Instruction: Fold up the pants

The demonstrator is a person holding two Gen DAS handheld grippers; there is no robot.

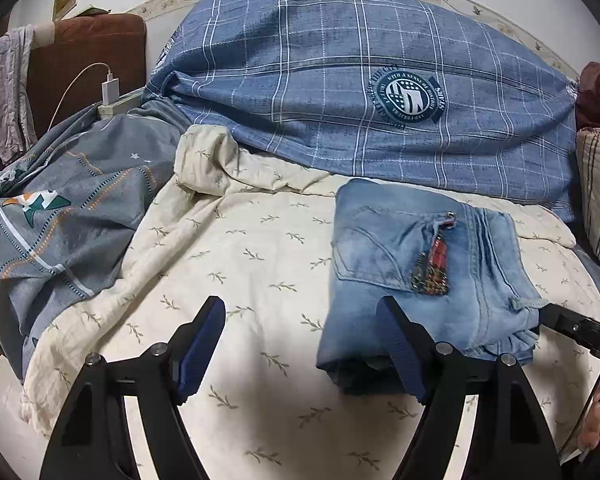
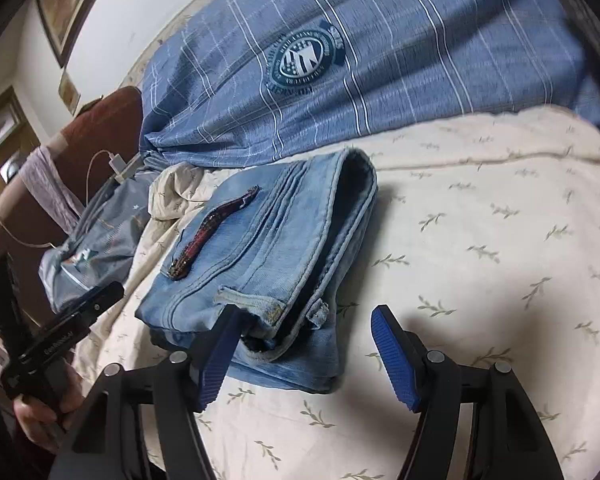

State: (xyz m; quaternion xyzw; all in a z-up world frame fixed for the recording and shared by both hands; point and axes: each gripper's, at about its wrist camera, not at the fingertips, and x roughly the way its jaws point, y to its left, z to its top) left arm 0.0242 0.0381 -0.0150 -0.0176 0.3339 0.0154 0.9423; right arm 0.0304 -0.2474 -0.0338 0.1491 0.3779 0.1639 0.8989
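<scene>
Pants (image 1: 424,276) lie folded into a compact stack on the bed (image 1: 252,264), right of centre in the left wrist view. Left tool (image 1: 304,354) spread, empty. Right tool (image 2: 306,354) spread, empty, beside the waistband. Recommended: press layers flat, square edges, avoid snagging the belt loop (image 2: 252,300).

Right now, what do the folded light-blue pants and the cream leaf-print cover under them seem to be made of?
Folded light-blue pants: apparently faded, washed denim, judging by the thick stitched seams, belt loops and pocket.
Cream leaf-print cover: probably soft, matte, crinkled cotton-like cloth; its surface shows fine wrinkles, and it bunches loosely at the far edge.
</scene>
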